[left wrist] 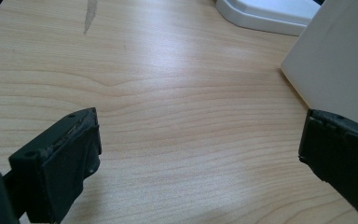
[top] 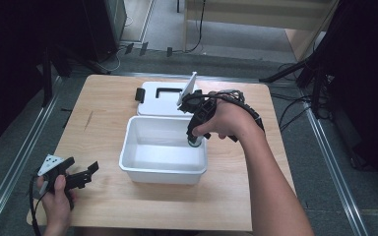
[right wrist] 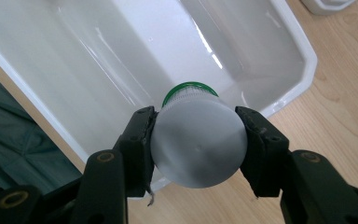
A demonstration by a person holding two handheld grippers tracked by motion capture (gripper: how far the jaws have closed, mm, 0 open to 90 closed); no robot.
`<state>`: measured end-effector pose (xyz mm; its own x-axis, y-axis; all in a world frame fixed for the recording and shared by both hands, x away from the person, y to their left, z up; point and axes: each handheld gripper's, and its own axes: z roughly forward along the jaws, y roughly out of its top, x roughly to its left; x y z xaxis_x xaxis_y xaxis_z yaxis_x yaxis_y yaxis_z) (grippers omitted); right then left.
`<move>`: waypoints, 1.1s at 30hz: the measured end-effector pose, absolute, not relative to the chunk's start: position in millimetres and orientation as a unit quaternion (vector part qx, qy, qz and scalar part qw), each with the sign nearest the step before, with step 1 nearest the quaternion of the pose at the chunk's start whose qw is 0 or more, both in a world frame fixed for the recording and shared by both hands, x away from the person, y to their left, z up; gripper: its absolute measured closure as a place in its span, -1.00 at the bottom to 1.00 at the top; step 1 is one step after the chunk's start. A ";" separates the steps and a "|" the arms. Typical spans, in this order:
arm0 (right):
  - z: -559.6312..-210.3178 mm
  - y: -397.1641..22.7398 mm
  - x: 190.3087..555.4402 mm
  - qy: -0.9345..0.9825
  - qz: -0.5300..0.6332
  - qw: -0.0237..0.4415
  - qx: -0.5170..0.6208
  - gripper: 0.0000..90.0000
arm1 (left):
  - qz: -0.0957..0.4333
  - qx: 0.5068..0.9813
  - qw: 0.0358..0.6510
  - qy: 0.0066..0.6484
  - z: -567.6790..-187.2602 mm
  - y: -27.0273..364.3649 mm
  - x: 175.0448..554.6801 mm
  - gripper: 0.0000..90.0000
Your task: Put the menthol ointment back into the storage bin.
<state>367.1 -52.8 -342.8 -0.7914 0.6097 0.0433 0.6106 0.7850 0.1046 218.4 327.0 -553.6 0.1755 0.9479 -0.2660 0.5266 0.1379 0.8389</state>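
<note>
One small grey cylindrical container (right wrist: 198, 140) with a green cap (right wrist: 189, 89) is pinched by the right gripper (right wrist: 198, 144), both pads being pressed against its round side wall from opposite sides. It is held over the near right corner of the open white bin (top: 128, 147), at about rim level in the high view (top: 195, 141). Its long axis is seen to run away from the gripper camera: the flat grey base faces the camera, and the green-capped end is pointed down into the bin. The container is judged to be light and stiff, probably plastic, with a smooth, fairly slippery wall; whether anything is inside cannot be told. A hold across the middle of the body, as is taken now, is judged the safest, since a grip near either end could let the round wall roll or squirt out of the pads. The bin's interior appears bare and glossy. Its white lid (top: 160, 98) is lying flat on the wooden table (top: 98, 113) just behind the bin. The left gripper (top: 81, 177) is held low near the table's front left corner, well apart from the bin, with its jaws spread wide and nothing between them, only wood grain being seen there (left wrist: 191, 140).
</note>
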 end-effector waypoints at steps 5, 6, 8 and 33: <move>-349.6 -49.6 366.5 -0.956 -0.056 -0.004 -0.289 0.13 | 0.230 0.615 0.458 0.599 -553.6 327.0 218.3 -1.00; -351.3 -49.3 366.1 -0.959 -0.056 -0.005 -0.276 0.13 | 0.230 0.614 0.458 0.599 -553.6 326.9 218.3 -1.00; -354.5 -48.3 364.6 -0.964 -0.053 -0.009 -0.259 0.13 | 0.230 0.615 0.458 0.599 -553.6 326.9 218.3 -1.00; -415.1 -33.2 366.0 -0.975 -0.049 -0.002 -0.216 0.13 | 0.231 0.615 0.459 0.598 -553.6 326.7 218.2 -1.00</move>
<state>366.0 -33.2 -415.1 -0.9066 0.4216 0.0169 0.4211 0.9018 0.0973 218.2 326.7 -553.6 0.1777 0.9476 -0.2655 0.5243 0.1372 0.8404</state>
